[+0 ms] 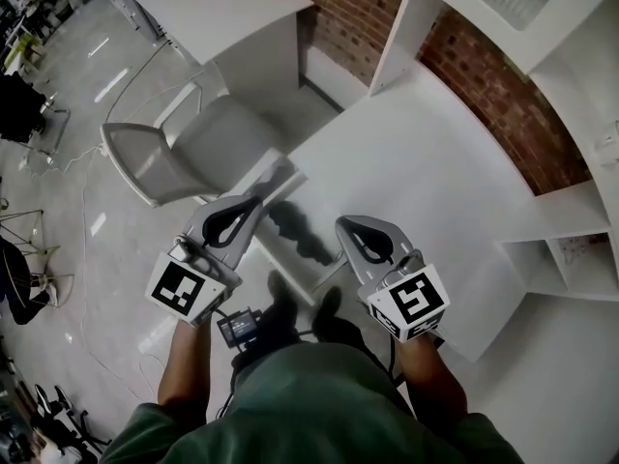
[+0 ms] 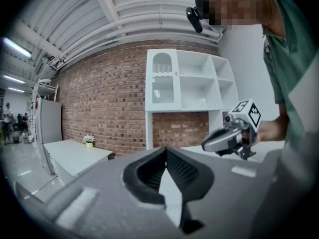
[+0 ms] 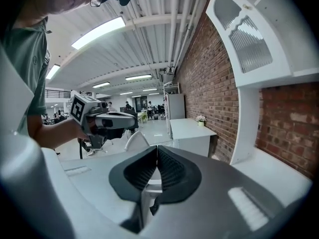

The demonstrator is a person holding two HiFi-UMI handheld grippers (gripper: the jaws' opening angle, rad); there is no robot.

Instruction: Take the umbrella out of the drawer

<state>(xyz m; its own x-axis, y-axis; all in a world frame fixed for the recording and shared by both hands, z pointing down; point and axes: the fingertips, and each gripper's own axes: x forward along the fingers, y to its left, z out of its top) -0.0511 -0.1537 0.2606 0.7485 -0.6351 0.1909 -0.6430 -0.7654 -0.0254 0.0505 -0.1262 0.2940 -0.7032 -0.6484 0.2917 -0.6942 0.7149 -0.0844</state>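
Note:
No umbrella shows in any view, and I cannot make out a drawer. I stand at the near edge of a long white desk (image 1: 426, 182). My left gripper (image 1: 279, 175) is held over the desk's left corner, jaws shut with nothing between them; in its own view the pads meet at the left gripper's tip (image 2: 166, 152). My right gripper (image 1: 342, 224) hovers beside it over the desk's near edge, also shut and empty, its pads closed together at the right gripper's tip (image 3: 157, 151). Each gripper view shows the other gripper: right gripper (image 2: 225, 139), left gripper (image 3: 113, 120).
A grey chair (image 1: 179, 153) stands on the floor left of the desk. Behind it is a white cabinet (image 1: 232, 17) with a small potted flower (image 2: 88, 139). A white shelf unit (image 1: 542, 37) rises against the brick wall (image 1: 503, 95) on the right.

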